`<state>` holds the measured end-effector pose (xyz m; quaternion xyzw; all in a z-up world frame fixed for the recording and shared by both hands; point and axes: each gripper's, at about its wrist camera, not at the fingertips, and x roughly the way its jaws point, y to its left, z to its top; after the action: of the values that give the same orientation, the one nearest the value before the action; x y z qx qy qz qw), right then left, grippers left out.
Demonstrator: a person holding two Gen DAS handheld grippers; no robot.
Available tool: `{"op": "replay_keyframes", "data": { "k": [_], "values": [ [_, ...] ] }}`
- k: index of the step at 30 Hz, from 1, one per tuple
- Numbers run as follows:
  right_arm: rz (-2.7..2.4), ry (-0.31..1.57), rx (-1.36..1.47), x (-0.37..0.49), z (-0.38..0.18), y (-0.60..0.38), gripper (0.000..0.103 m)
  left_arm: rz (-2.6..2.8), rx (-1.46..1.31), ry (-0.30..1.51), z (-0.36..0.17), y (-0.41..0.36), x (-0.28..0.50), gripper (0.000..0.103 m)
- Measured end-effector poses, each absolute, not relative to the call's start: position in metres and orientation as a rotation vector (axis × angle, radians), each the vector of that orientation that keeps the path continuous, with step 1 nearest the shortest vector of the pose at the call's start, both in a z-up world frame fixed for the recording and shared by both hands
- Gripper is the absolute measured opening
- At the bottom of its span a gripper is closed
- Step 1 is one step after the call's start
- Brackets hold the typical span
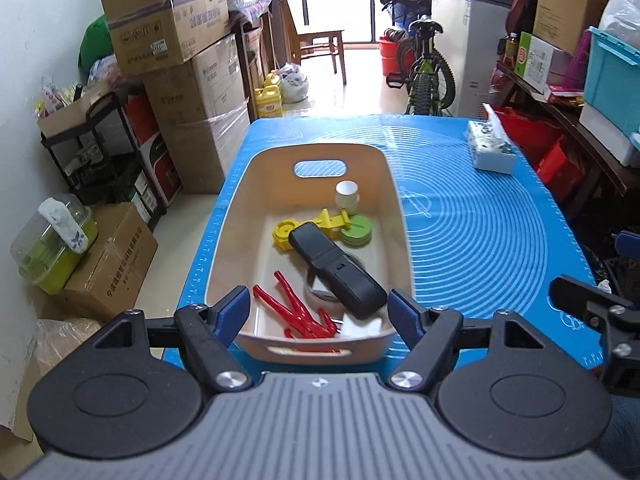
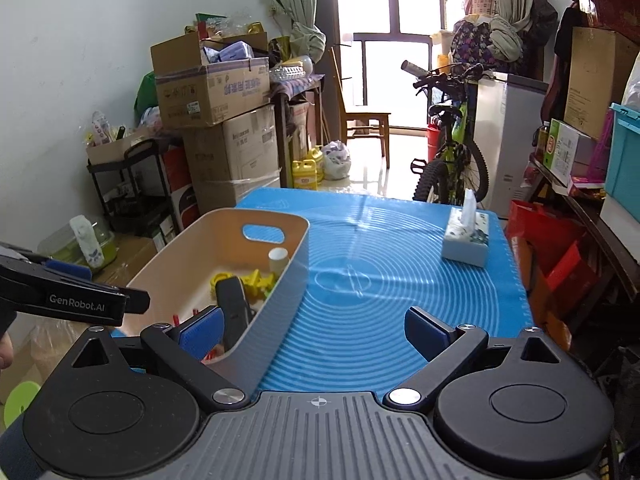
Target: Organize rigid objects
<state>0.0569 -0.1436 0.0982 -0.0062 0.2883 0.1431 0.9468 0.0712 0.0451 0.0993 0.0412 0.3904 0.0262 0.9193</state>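
The left gripper point(image 1: 320, 312) is held above the near end of the beige bin point(image 1: 394, 216), tilted down, its jaws spread and empty. The right gripper point(image 2: 316, 330) is held lower-angled over the blue mat point(image 2: 400, 280), jaws wide with nothing between them. Only the left wrist view shows the bin's floor: red tongs point(image 1: 298, 312), a black case point(image 1: 340, 274), a yellow part point(image 1: 316, 224), green discs point(image 1: 358, 232), a white cup point(image 1: 347, 194). A tissue box point(image 2: 466, 242) stands far right.

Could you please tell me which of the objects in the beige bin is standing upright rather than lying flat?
The small white cup at the bin's far end stands upright; the black case, red tool, yellow piece and green discs all lie flat.
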Motion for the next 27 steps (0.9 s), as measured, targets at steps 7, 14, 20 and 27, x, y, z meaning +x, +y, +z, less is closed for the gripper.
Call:
{"op": "replay_keyframes", "data": {
  "k": [7, 14, 20, 27],
  "values": [
    [0.287, 0.6, -0.012, 0.026, 0.089, -0.158, 0.097, 0.032, 0.097, 0.799, 0.09, 0.022, 0.037, 0.076],
    [0.248, 0.625, 0.008, 0.006, 0.07, -0.176, 0.097, 0.023, 0.11, 0.798, 0.076, 0.009, 0.019, 0.076],
    [0.216, 0.63, 0.016, -0.004, 0.056, -0.187, 0.097, 0.014, 0.121, 0.783, 0.061, 0.004, 0.009, 0.076],
    [0.214, 0.618, 0.006, -0.01, 0.046, -0.188, 0.097, 0.008, 0.142, 0.769, 0.041, 0.002, 0.002, 0.076]
  ]
}}
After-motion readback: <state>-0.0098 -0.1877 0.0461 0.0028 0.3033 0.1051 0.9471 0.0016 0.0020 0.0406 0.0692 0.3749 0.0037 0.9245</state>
